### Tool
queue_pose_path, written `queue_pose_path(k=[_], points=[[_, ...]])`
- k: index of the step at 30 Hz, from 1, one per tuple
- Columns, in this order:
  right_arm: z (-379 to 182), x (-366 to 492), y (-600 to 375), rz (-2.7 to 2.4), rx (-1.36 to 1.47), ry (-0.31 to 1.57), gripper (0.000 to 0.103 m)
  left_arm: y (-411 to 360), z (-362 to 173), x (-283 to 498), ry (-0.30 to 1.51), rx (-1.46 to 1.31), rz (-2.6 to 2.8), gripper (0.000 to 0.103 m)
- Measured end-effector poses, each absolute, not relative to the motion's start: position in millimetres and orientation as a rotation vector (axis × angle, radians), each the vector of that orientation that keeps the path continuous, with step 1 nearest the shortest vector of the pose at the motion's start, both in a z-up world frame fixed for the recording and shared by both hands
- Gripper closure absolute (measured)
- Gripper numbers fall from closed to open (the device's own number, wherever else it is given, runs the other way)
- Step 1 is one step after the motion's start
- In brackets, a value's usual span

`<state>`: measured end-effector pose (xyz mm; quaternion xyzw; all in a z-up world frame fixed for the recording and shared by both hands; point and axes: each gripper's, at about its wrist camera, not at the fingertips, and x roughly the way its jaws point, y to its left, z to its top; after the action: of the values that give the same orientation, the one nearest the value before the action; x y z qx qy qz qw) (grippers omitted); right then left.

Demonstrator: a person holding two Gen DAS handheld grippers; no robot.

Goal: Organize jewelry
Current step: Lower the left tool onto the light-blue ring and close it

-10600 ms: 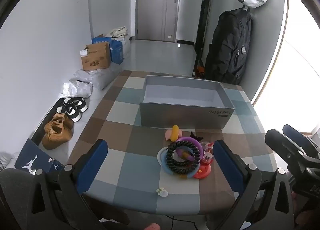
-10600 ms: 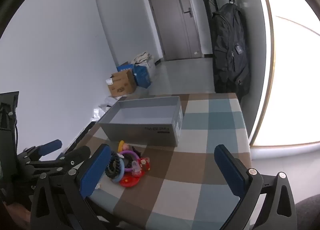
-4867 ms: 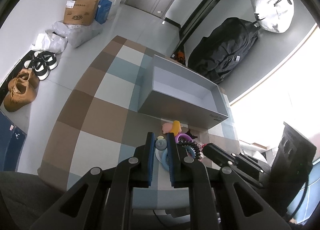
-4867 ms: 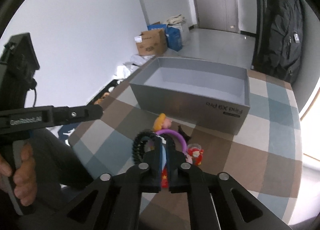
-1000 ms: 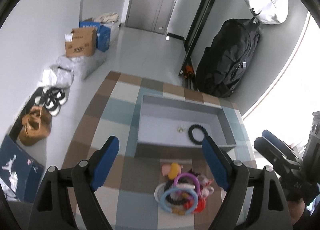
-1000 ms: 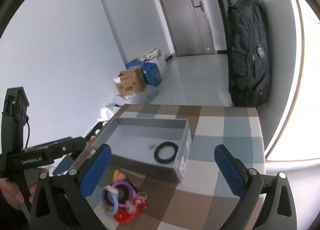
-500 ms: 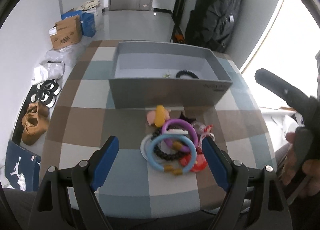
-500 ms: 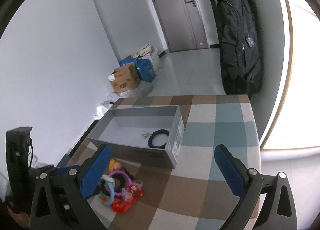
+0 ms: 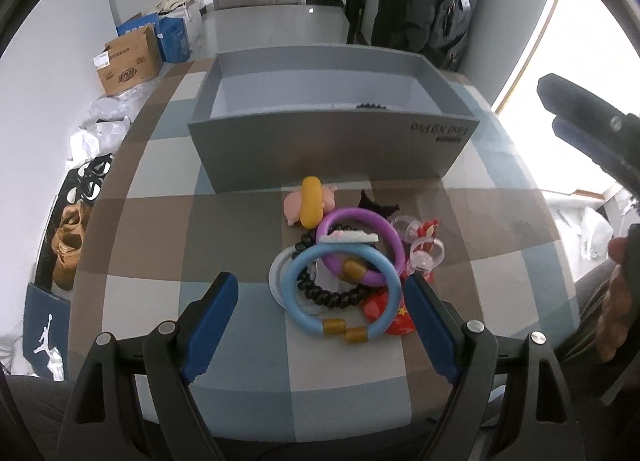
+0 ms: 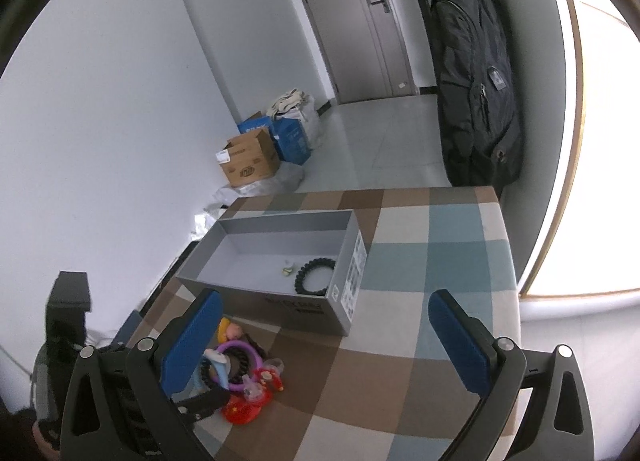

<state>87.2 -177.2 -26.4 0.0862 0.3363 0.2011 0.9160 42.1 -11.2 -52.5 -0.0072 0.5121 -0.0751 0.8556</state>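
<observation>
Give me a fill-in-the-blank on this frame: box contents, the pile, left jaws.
1. The black beaded bracelet lies inside the grey ____.
2. In the pile on the checked tablecloth, the light blue bangle rests on top of the ____ bangle.
3. The left gripper has its jaws ____, with the pile between and beyond them.
4. The yellow clip lies across a ____ pig figure.

Missing words: box; purple; open; pink

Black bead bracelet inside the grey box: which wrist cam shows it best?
Right wrist. It looks down into the grey box and shows the whole black bead bracelet lying on the floor near the labelled end. The left wrist view shows only a sliver of beads above the front wall.
</observation>
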Motion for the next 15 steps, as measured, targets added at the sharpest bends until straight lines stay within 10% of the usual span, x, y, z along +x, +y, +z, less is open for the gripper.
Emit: queue_pose_path(k=[11, 15], points=[[-25.8, 86.2, -176.0, 0.412, 0.168, 0.692, 0.000, -8.7, -51.2, 37.3, 1.071, -0.023, -0.143, 0.023], [-25.7, 86.1, -176.2, 0.410, 0.165, 0.694, 0.000, -7.3, -49.5, 37.6, 1.080, -0.050, -0.172, 0.043]])
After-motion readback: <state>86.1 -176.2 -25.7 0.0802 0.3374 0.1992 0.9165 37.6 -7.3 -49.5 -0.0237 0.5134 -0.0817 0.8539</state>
